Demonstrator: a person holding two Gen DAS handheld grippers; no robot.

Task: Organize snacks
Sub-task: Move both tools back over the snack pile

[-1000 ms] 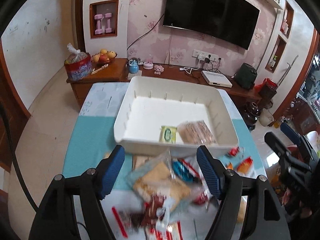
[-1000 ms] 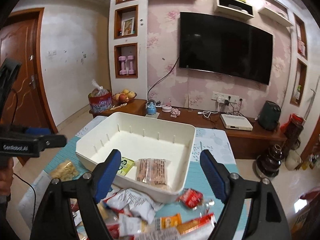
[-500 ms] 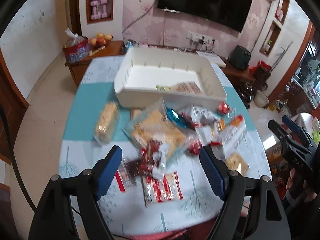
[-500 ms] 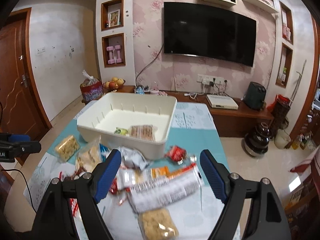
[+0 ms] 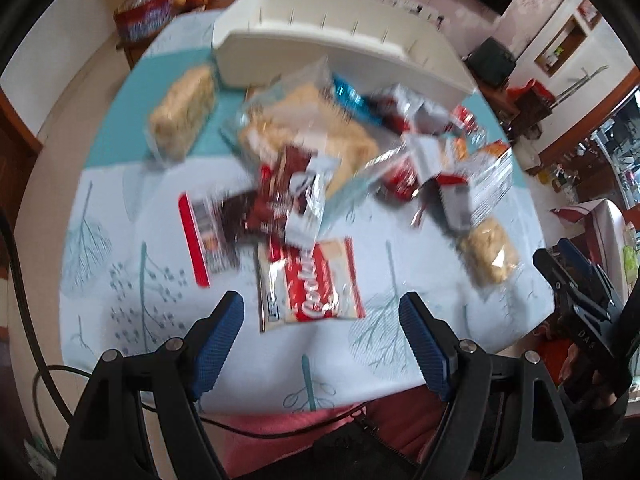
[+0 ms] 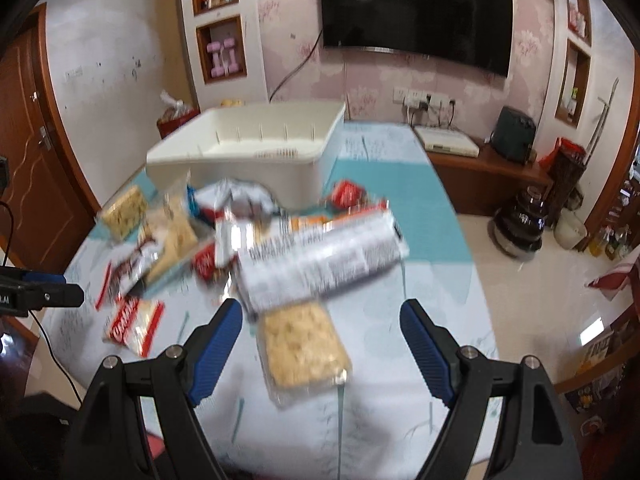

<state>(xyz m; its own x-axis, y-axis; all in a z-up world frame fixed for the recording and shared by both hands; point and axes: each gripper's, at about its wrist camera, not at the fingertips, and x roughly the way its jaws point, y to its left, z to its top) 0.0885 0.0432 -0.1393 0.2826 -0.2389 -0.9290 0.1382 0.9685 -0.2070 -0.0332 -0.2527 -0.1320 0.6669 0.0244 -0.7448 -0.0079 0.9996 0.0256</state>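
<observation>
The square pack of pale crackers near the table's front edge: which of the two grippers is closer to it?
Right. The cracker pack lies just ahead of the right gripper, between its open fingers. The left gripper faces the red-and-white cookie packet, with the crackers off to its right.

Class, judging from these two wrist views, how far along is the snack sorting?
Barely begun, as far as shows. The bin's contents are hidden from here. Both the left gripper and right gripper are open and empty. The snack pile, red-and-white packet and cracker pack remain on the table.
</observation>
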